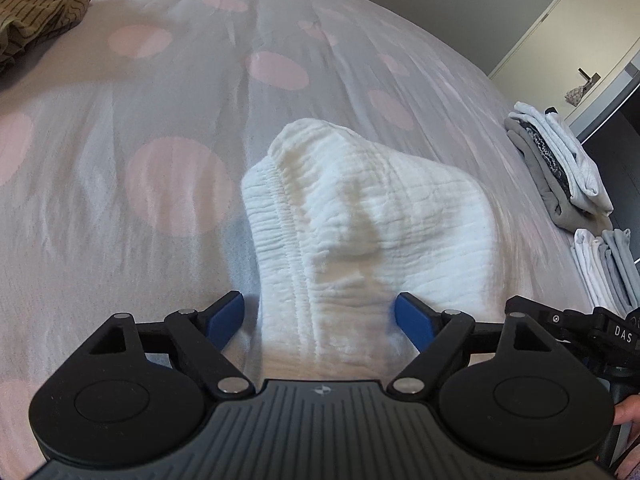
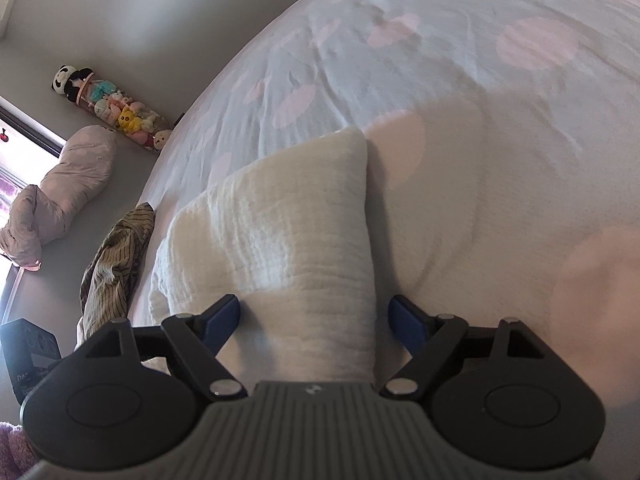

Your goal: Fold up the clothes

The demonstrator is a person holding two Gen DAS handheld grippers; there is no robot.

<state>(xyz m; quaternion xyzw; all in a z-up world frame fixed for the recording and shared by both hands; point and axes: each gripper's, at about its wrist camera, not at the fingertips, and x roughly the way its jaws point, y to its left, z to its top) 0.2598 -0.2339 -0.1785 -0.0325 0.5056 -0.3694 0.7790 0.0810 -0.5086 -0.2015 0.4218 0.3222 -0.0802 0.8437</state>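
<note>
A folded white crinkled garment (image 1: 360, 220) with an elastic waistband lies on the bed with the pink-dotted cover (image 1: 160, 128). My left gripper (image 1: 320, 316) stands open just above its near end, the blue pads (image 1: 228, 316) apart on either side and not pressing the cloth. From the other side the right wrist view shows the same white garment (image 2: 280, 232). My right gripper (image 2: 316, 318) is open over its near end, with the blue pads (image 2: 404, 320) clear of the fabric.
A crumpled olive striped garment (image 1: 36, 4) lies at the far left of the bed, also the olive garment (image 2: 116, 256) at the bed's edge. Two stacks of folded clothes (image 1: 560, 164) sit at the right edge. A wardrobe (image 1: 580, 32), plush toys (image 2: 116, 108) and a rolled duvet (image 2: 56, 196) stand off the bed.
</note>
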